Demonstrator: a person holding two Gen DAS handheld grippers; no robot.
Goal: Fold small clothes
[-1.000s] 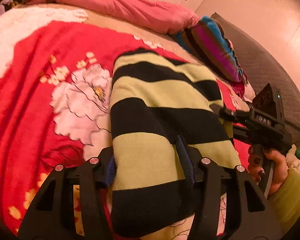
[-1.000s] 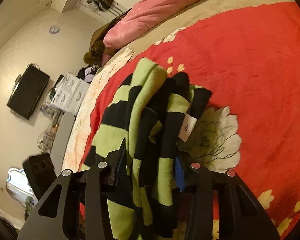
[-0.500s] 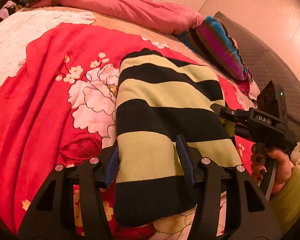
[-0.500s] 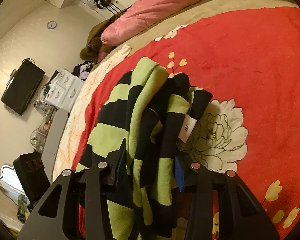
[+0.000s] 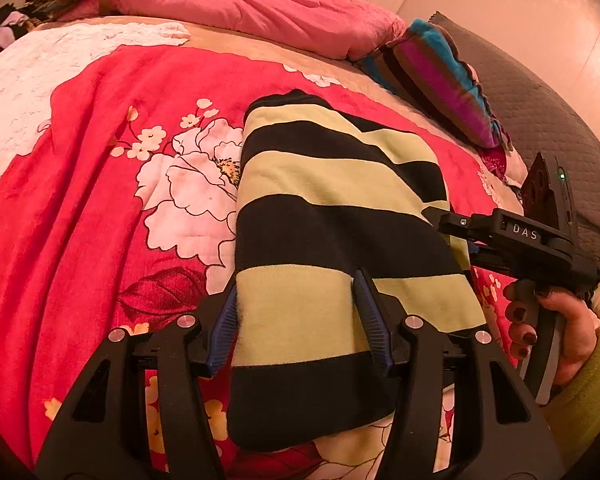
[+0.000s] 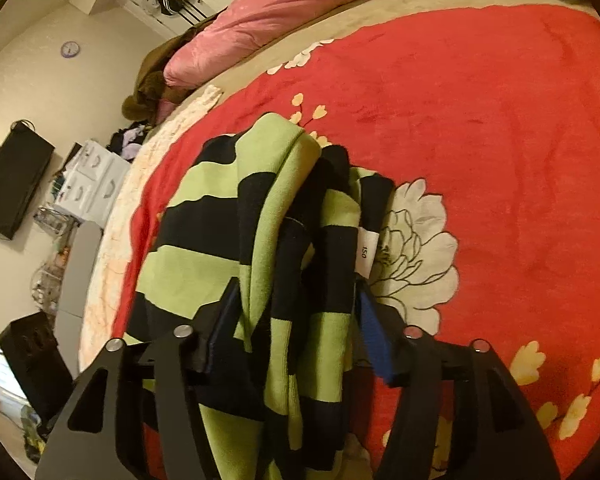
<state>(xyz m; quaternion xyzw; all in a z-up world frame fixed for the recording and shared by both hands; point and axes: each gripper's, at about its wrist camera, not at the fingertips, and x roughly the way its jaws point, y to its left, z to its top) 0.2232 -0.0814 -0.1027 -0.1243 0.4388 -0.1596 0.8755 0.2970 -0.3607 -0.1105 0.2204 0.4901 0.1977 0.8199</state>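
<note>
The striped sweater [image 5: 332, 216] was a soft knit of broad black and pale yellow-green bands, folded into a long, thick rectangle that lay flat on the red floral blanket [image 5: 80, 200] and ran straight ahead from the left gripper [image 5: 296, 320]. Its near end sat between that gripper's two black fingers, whose ribbed blue pads [image 5: 224, 320] touched the cloth on both sides; the left gripper was closed on this folded end. In the right wrist view the sweater's edge [image 6: 284, 240] showed as bunched, rounded layers, with a small white size tag [image 6: 366, 250] hanging just ahead of the right-hand finger. The right gripper [image 6: 296, 328] straddled these layers and its jaws were opening: the blue pad [image 6: 374, 336] on its right stood clear of the fabric, while the layers leaned against the left one. The blanket looked plush and quilted, printed with large white peonies and small cream blossoms. Far ahead of the left gripper lay a long pink satin-looking pillow [image 5: 252, 12] and, to its right, a fuzzy striped cushion [image 5: 436, 76]. A hand [image 5: 556, 328] with dark-painted nails held the right gripper's handle.
</note>
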